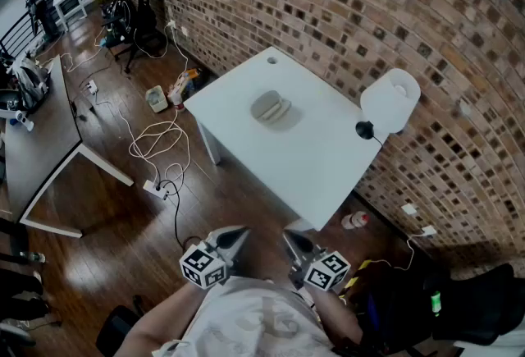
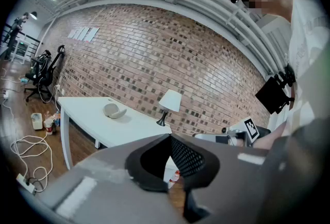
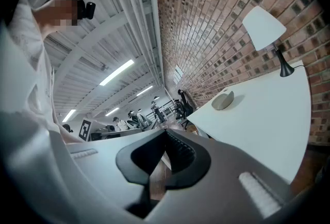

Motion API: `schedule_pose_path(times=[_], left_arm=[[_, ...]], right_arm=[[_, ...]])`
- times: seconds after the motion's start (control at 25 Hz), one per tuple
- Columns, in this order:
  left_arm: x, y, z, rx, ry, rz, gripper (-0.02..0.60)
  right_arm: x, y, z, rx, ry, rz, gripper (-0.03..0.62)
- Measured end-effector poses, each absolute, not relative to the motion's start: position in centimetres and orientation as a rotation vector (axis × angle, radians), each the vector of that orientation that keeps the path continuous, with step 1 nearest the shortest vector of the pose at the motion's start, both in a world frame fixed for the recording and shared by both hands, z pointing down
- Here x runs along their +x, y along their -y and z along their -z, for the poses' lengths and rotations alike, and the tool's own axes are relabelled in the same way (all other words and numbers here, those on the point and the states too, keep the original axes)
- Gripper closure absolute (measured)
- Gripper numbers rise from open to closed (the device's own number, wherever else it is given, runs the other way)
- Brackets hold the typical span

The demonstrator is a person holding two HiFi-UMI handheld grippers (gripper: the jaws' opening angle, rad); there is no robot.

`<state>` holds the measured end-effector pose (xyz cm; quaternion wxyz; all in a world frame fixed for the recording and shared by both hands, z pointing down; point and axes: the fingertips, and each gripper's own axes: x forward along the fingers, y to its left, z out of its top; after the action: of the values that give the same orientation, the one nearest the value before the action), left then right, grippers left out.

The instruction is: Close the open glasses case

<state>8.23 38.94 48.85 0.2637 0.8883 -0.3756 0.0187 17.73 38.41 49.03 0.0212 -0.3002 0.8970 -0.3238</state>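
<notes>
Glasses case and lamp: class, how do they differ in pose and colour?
The glasses case lies low near the table's middle; the lamp stands upright at its edge. The case is grey; the lamp has a white shade on a black stem. Both rest on the table.

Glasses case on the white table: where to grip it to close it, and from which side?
Probably the free rim of the glasses case lid, approached from above across the near edge of the table. It lies open mid-table with its halves spread side by side. Which edge is the hinge is too small to tell.
</notes>
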Motion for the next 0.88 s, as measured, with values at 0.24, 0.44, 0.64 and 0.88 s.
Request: schedule_pose_path(times=[0.24, 0.44, 0.64, 0.88], left_arm=[[7.6, -31.4, -46.6, 2.534, 1.066, 0.042, 0.577], [6.7, -30.8, -48.6, 2.489, 1.061, 0.016, 0.577], [5.8, -27.4, -47.3, 2.538, 0.977, -0.008, 0.577], [1.4, -23.4, -45.6, 2.577, 0.927, -0.005, 0.577]], right_arm=[[16.8, -30.9, -47.3, -0.884, -2.83, 0.785, 0.586], [16.6, -30.5, -48.7, -0.94, -2.809, 0.839, 0.586], [15.4, -27.3, -47.7, -1.011, -2.794, 0.823, 0.586], [10.9, -23.7, -46.2, -1.054, -2.786, 0.788, 0.586]])
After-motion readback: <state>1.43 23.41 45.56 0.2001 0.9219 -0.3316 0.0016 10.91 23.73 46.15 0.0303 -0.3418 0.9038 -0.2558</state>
